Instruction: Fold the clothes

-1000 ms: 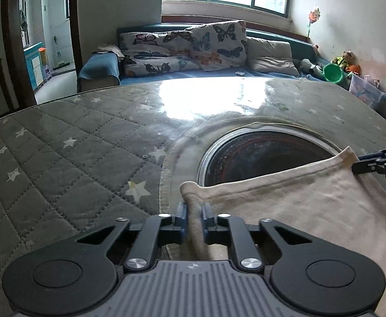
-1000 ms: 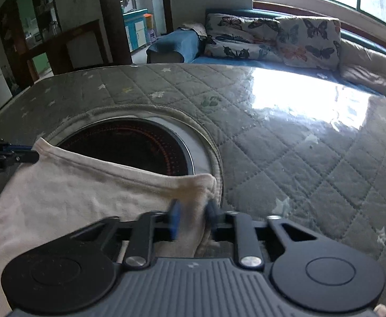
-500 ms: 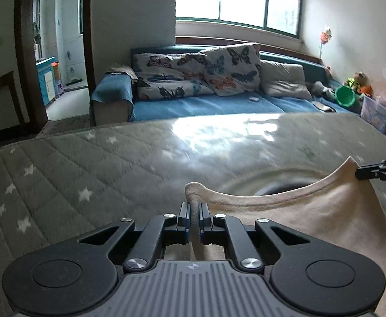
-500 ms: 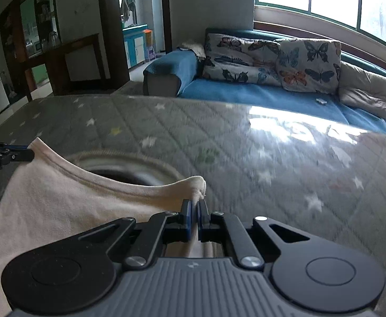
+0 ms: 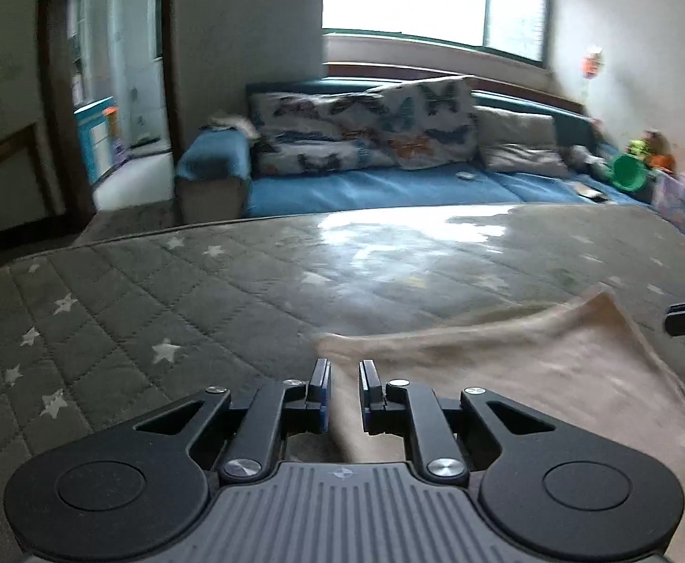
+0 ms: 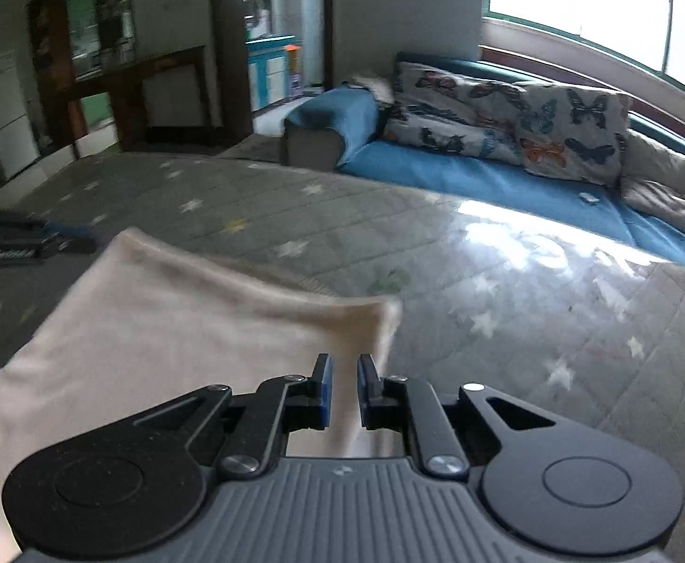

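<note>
Two matching black-and-grey handheld tools

The left tool (image 5: 342, 391) and the right tool (image 6: 342, 387) look alike: a ribbed grey housing with a small emblem at its front edge, flanked by two rounded black plates, each with a shallow circular recess. Black linkage arms with triangular cut-outs run forward, fastened by silver round-head screws. Each ends in a pair of slim black fingers (image 5: 320, 389) lined with blue pads on the inner faces.
</note>
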`<state>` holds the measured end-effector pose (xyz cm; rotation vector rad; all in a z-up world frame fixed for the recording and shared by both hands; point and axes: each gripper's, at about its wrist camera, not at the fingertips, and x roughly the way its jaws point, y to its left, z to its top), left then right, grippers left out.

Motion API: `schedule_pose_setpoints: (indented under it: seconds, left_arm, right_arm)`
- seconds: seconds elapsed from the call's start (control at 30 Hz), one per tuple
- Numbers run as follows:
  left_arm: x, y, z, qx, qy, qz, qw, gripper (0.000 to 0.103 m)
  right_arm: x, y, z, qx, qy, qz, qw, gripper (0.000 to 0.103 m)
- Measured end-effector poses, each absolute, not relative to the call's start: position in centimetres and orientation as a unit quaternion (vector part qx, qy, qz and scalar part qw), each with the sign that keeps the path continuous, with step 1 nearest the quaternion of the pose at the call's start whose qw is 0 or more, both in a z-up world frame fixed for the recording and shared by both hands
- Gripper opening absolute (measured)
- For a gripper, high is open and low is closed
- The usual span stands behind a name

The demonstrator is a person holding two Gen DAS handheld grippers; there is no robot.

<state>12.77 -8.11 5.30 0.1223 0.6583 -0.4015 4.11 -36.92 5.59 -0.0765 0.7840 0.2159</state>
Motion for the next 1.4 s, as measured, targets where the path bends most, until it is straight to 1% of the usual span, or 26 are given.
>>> schedule_pose_setpoints:
  seconds: [0.1, 0.2, 0.37, 0.53, 0.67, 0.8, 0.97, 1.03, 1.13, 1.23, 1.3, 1.4]
  left_arm:
    - [8.8, -9.5, 5.9, 0.084, 0.312, -0.247, 0.914, 0.014]
    - [4.3, -11.0, 5.7, 0.114, 0.308, -0.298, 0.896, 0.014]
    - [-2.5, -12.4, 4.5, 0.134, 0.314, -0.359, 0.869, 0.014]
    - [-7.1, -12.7, 3.4, 0.156, 0.302, -0.385, 0.858, 0.014]
    - [-8.6, -12.5, 2.4, 0.176, 0.296, -0.38, 0.858, 0.014]
    - [-9.1, -12.3, 2.6, 0.186, 0.287, -0.386, 0.857, 0.014]
    - [-9.6, -12.5, 2.7, 0.197, 0.285, -0.393, 0.852, 0.014]
    - [-9.9, -12.3, 2.5, 0.203, 0.287, -0.392, 0.85, 0.015]
    - [-10.1, -11.8, 2.7, 0.203, 0.287, -0.393, 0.85, 0.016]
    - [-9.9, -11.6, 4.0, 0.194, 0.273, -0.395, 0.855, 0.016]
    - [-9.4, -11.9, 5.0, 0.182, 0.264, -0.4, 0.859, 0.016]
    - [-8.8, -13.0, 5.9, 0.166, 0.256, -0.412, 0.858, 0.017]
  right_arm:
    - [0.6, -35.1, 5.5, -0.051, 0.389, 0.139, 0.909, 0.014]
    - [-2.9, -33.1, 5.2, -0.063, 0.393, 0.174, 0.901, 0.015]
    - [-7.8, -30.2, 4.4, -0.083, 0.396, 0.219, 0.888, 0.015]
    - [-11.2, -28.7, 3.3, -0.092, 0.397, 0.235, 0.882, 0.016]
    - [-13.1, -28.6, 3.1, -0.111, 0.383, 0.229, 0.888, 0.017]
    - [-13.6, -28.9, 4.0, -0.121, 0.368, 0.224, 0.894, 0.018]
    - [-13.0, -27.9, 3.9, -0.087, 0.36, 0.234, 0.899, 0.018]
    - [-13.4, -27.2, 3.1, -0.095, 0.37, 0.243, 0.892, 0.018]
    - [-14.7, -26.8, 2.9, -0.123, 0.359, 0.246, 0.892, 0.018]
    - [-15.6, -28.2, 4.3, -0.086, 0.344, 0.239, 0.904, 0.019]
    - [-16.0, -29.9, 4.9, -0.067, 0.335, 0.212, 0.916, 0.024]
    - [-16.2, -32.9, 5.3, -0.046, 0.33, 0.155, 0.93, 0.025]
